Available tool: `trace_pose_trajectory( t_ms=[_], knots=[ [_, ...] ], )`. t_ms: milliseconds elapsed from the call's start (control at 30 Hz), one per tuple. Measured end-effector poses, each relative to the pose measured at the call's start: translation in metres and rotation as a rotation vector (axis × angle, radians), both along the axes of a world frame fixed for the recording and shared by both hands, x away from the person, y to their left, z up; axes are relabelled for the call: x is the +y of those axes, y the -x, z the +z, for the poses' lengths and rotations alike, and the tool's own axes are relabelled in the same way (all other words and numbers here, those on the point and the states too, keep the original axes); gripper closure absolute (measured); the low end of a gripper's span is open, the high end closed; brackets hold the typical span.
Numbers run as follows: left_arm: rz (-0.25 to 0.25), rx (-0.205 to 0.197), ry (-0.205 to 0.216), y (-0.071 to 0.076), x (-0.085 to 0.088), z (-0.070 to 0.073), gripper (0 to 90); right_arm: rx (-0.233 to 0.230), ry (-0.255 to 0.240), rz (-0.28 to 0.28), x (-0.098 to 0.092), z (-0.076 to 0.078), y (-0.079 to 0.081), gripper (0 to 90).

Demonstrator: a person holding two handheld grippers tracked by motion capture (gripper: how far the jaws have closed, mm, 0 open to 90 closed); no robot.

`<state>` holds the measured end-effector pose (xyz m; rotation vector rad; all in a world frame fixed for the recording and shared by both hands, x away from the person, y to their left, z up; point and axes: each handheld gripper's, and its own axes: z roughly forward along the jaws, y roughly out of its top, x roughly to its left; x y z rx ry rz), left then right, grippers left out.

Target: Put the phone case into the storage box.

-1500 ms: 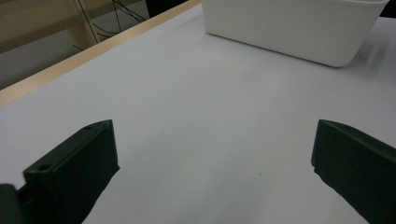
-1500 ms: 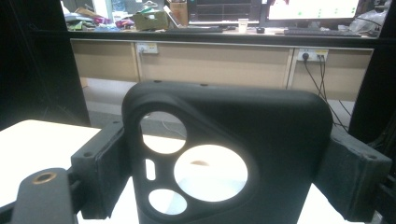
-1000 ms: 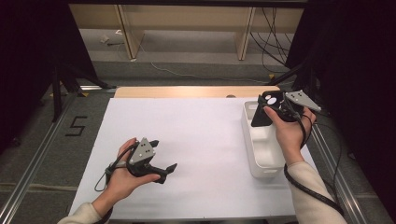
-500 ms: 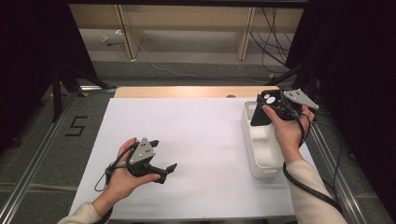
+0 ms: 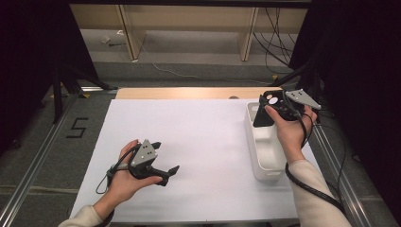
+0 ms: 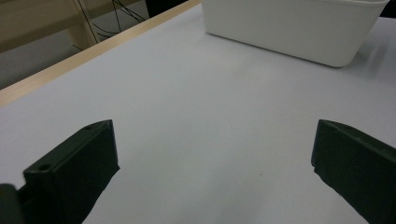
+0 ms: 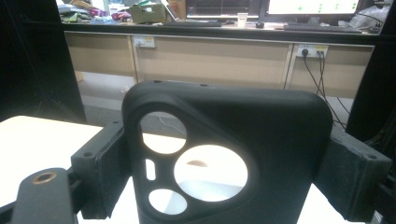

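phone case (image 7: 261,140): matt black plastic. bin (image 5: 265,151): smooth white plastic, slight gloss. table sheet (image 5: 198,142): matt white, paper-like.

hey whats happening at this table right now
A person sits at a white table with a two-jaw gripper in each hand. The right gripper is shut on a black phone case with round camera cutouts, holding it up above the far end of a white bin at the table's right side. The left gripper rests low over the bare tabletop with its jaws wide open and nothing between them.
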<state>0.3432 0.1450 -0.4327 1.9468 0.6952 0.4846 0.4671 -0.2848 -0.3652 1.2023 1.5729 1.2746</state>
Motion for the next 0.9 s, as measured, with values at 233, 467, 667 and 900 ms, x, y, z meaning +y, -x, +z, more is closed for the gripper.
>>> trace_pose_trajectory(
  t_ms=[233, 467, 667, 900],
  knots=[
    [0.0, 0.0, -0.002, 0.0, -0.0001, -0.0001, 0.0, -0.001, 0.001, -0.002, 0.0003, 0.0005, -0.0027, 15.5],
    [-0.001, 0.0, 0.0, 0.0, -0.0002, -0.0001, 0.0, 0.008, 0.0, -0.001, 0.0016, -0.0002, -0.0046, 15.5],
    [0.0, 0.001, 0.0, -0.0002, 0.0001, 0.0, 0.0, 0.007, 0.003, 0.0, 0.0031, 0.0012, -0.0071, 15.6],
    [0.0, -0.002, 0.0, -0.0002, 0.0002, 0.0004, 0.0, 0.005, 0.007, 0.004, 0.0055, 0.0037, -0.0093, 15.6]
  ],
)
